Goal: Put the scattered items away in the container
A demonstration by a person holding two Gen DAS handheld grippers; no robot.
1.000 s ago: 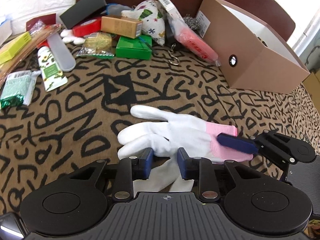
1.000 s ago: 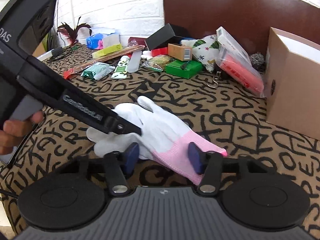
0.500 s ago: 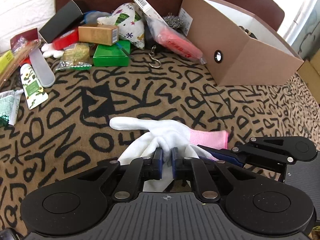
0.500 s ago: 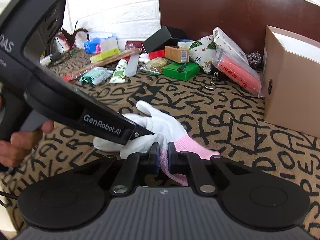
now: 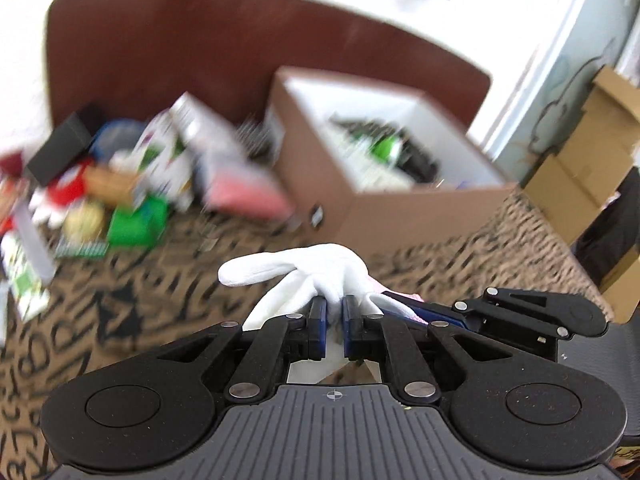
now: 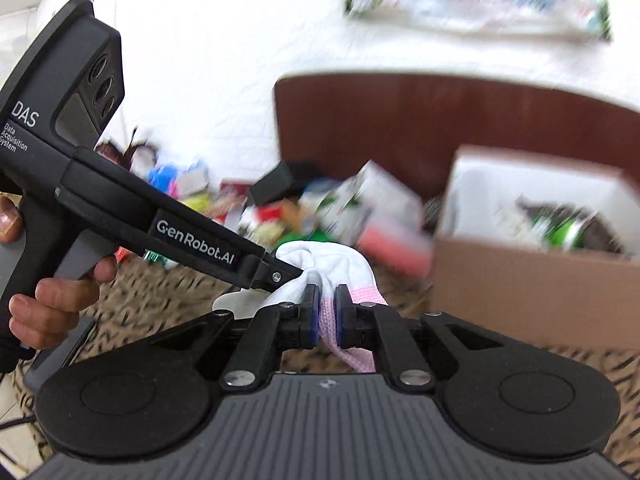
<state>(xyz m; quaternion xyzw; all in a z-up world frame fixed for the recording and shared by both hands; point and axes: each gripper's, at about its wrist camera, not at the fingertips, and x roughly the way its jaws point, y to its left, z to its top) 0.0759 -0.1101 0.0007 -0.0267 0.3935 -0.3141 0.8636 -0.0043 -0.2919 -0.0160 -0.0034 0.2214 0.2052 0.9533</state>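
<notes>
Both grippers pinch one white glove, held up off the patterned cloth near the open box.

The patterned cloth [image 5: 120,300] carries a blurred heap of clutter [image 5: 132,184] at left; the brown cardboard box [image 5: 400,216] stands at right, already holding dark and green items. The glove [image 5: 320,272] hangs in front of the box. The left gripper [image 5: 334,320] has its fingers pressed on the white palm, while the right gripper [image 6: 326,312] clamps the pink cuff [image 6: 326,320].
</notes>
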